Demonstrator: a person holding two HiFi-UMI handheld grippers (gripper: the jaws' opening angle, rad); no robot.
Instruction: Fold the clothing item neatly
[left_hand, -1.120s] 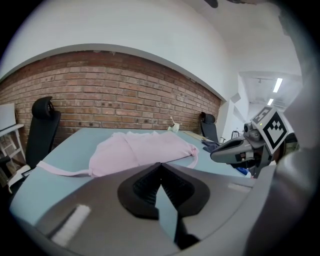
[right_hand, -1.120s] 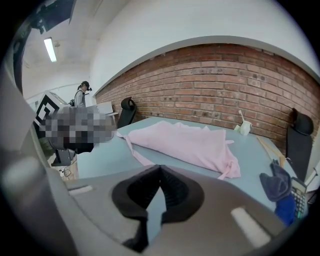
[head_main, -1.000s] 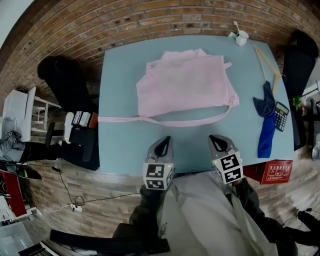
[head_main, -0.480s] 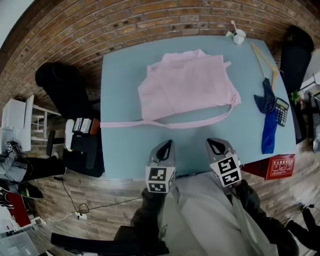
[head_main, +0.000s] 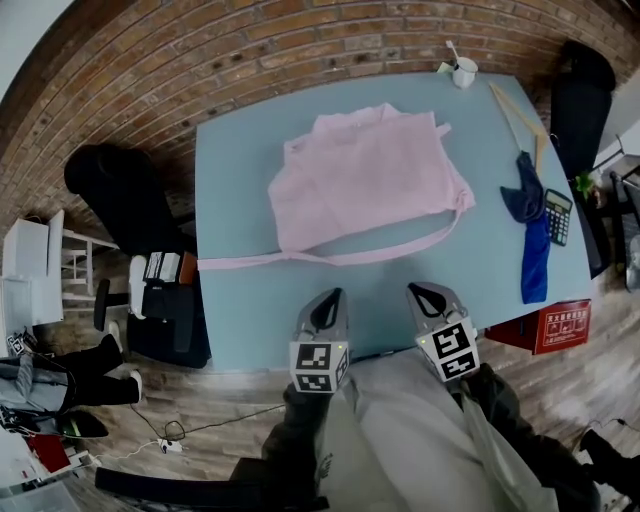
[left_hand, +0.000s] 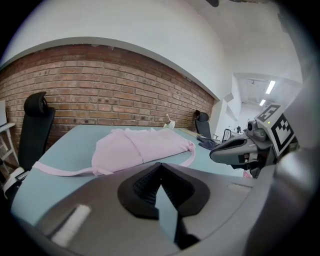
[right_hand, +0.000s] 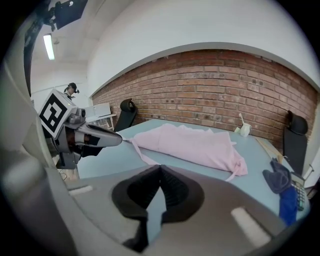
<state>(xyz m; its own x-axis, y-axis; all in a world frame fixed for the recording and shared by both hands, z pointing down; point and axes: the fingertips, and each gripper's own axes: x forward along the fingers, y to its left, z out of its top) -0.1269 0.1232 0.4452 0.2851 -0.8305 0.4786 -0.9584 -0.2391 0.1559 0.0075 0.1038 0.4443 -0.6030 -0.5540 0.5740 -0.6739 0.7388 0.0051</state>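
Blue tabletop (head_main: 230, 180) before a brick wall, with a pink garment (head_main: 365, 175) spread at its middle.
The left claw (head_main: 331, 296) and right claw (head_main: 417, 291) hang at the near edge, each clenched on nothing. The garment lies straight ahead of both and apart from them, its long axis running left to right. A thin tie (head_main: 235, 262) trails from its near hem toward the left edge. The left claw looks nearer that tie, the right nearer the right-hand corner.

A pale pink garment (head_main: 365, 175) lies loosely folded, well ahead of the left gripper (head_main: 328, 297) and right gripper (head_main: 422, 292), its long strap (head_main: 240, 261) trailing out past the left one.
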